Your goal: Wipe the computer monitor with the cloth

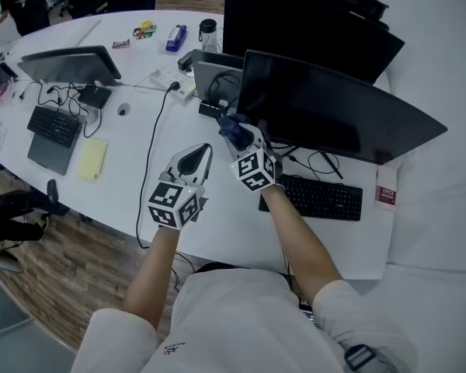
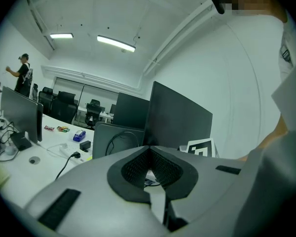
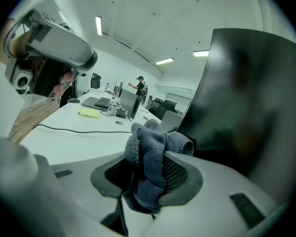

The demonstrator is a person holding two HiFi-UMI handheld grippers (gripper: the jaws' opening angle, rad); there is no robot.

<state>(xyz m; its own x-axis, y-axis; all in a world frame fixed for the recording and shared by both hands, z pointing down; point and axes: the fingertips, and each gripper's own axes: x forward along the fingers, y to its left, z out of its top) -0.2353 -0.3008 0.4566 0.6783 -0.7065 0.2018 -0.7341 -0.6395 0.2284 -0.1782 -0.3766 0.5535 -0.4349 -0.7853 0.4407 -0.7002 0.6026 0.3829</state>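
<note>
The dark computer monitor (image 1: 334,111) stands at the back of the white desk (image 1: 124,185), with its screen off. My right gripper (image 1: 243,136) is shut on a crumpled blue-grey cloth (image 1: 233,127), held close to the monitor's lower left corner. In the right gripper view the cloth (image 3: 148,167) bulges out between the jaws, and the monitor (image 3: 256,98) fills the right side. My left gripper (image 1: 205,149) hovers over the desk to the left of the right one, shut and empty. In the left gripper view its jaws (image 2: 149,148) meet, and the monitor (image 2: 180,122) is ahead.
A black keyboard (image 1: 320,197) lies below the monitor, and a second monitor (image 1: 303,22) stands behind it. A black cable (image 1: 150,165) crosses the desk left of my left gripper. Further left are a yellow notepad (image 1: 92,158), another keyboard (image 1: 53,125) and another screen (image 1: 70,64).
</note>
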